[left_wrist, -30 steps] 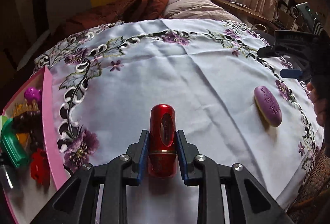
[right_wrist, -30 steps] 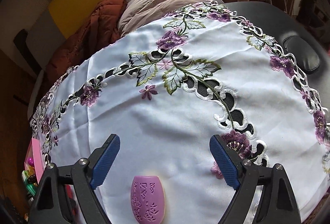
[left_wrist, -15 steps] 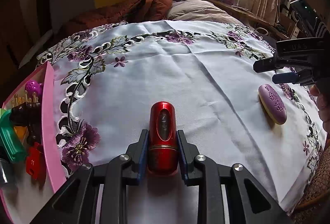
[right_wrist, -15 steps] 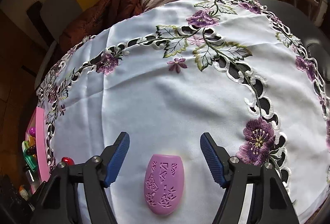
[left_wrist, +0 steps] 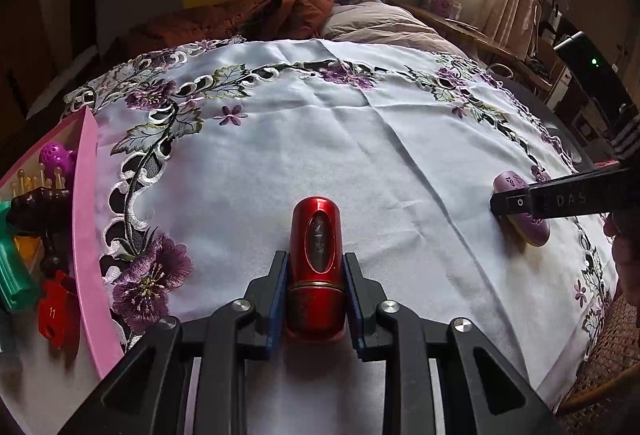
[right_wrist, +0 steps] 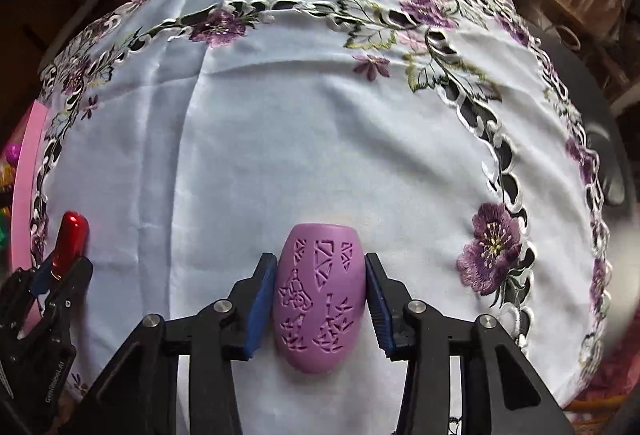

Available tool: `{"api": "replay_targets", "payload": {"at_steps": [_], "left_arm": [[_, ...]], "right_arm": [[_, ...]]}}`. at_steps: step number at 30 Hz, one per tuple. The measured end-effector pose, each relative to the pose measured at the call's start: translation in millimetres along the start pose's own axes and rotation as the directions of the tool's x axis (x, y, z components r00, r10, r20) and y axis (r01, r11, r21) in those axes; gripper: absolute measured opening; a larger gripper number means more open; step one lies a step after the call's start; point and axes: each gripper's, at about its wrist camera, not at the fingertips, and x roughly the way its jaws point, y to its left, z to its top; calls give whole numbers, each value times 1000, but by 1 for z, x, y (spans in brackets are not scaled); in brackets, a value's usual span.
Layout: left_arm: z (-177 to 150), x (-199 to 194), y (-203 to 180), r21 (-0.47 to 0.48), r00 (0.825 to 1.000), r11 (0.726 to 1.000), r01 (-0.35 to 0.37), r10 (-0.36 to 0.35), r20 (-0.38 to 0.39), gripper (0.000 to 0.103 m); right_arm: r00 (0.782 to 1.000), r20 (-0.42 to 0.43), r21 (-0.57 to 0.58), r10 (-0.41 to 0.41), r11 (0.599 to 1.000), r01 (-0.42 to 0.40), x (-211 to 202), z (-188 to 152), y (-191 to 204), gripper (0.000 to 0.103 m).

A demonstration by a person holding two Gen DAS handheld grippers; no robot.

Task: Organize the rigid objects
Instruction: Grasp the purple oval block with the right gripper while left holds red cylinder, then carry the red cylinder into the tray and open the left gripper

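Right wrist view: right gripper [right_wrist: 320, 299], jaws just closing, pads touching a purple oval plastic piece with cut-out patterns [right_wrist: 320, 295]. Left gripper [left_wrist: 316, 299] clamps a glossy red metal cylinder [left_wrist: 316, 267]; its window lettering is unreadable.

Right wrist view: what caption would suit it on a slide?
Blue-padded fingers of the right gripper closing around a carved purple oval on a flower-embroidered tablecloth.

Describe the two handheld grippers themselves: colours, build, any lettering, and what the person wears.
Both the left gripper and the right gripper have angular black plastic frames with triangular cut-outs, silver round screw heads, and blue ribbed pads on the fingertips. White lettering runs along each gripper's side. A striped black-and-white sleeve shows at the right edge.
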Motion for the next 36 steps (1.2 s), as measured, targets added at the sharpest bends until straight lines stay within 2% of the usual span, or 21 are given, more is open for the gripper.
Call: {"api": "replay_targets", "payload": {"at_steps": [2, 5, 8, 14, 18, 23, 26, 36], "left_arm": [[0, 0, 0, -1, 1000, 1000, -1, 1, 1, 26], [-1, 0, -1, -2, 1000, 1000, -4, 4, 5, 26], [-1, 0, -1, 1, 1000, 1000, -4, 4, 6, 26], [-2, -1, 3, -9, 1000, 1000, 23, -23, 15, 26], [-3, -1, 2, -10, 1000, 1000, 15, -15, 25, 26], [-3, -1, 1, -8, 999, 1000, 13, -13, 31, 26], [-4, -1, 2, -14, 999, 1000, 16, -15, 36, 26], [-3, -2, 0, -5, 999, 1000, 6, -6, 34, 26]], "right_arm": [[999, 30, -14, 45, 999, -45, -6, 1, 8, 44], [993, 97, -48, 67, 997, -63, -13, 7, 22, 44], [982, 128, -78, 142, 988, -133, -11, 14, 38, 44], [987, 114, -110, 115, 989, -102, 9, 12, 51, 44], [985, 101, -89, 143, 987, -134, 13, 14, 46, 46], [985, 98, -132, 145, 983, -131, 14, 11, 53, 59], [986, 108, -161, 123, 981, -105, 14, 10, 60, 60], [985, 106, -156, 137, 981, -120, 13, 10, 59, 60]]}}
